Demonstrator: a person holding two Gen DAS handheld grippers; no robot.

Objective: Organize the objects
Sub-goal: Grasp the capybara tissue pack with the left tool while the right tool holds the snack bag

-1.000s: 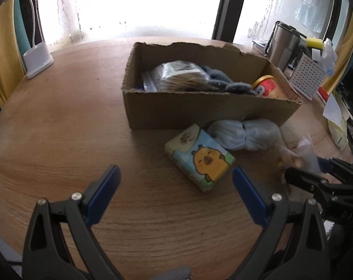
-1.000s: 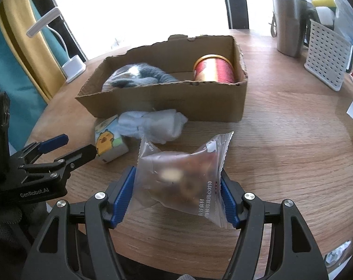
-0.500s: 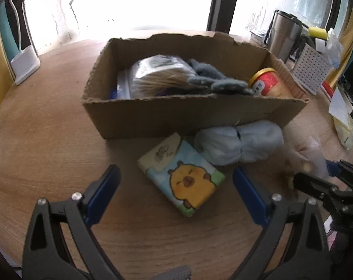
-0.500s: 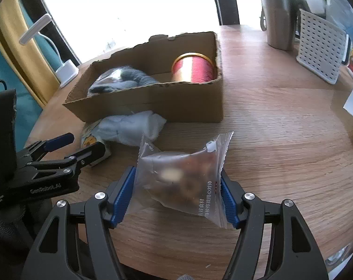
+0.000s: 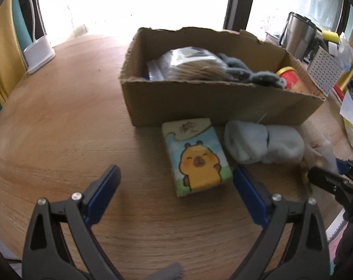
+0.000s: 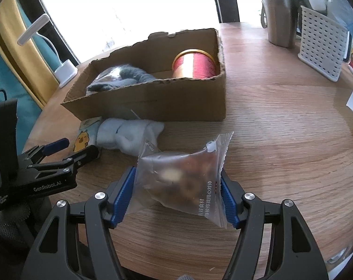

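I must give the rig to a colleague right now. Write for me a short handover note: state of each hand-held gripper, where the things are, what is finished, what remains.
Right hand-held gripper: shut on a clear snack packet, held above the wooden table.
Left hand-held gripper: open, empty, its right finger just beside the capybara tissue pack.
Cardboard box: already holds a red can, a grey cloth item and a bagged item.
Still outside, against the box front: the tissue pack and a light blue sock bundle.
Left to do: place the snack packet in the box, then probably the tissue pack and sock bundle.
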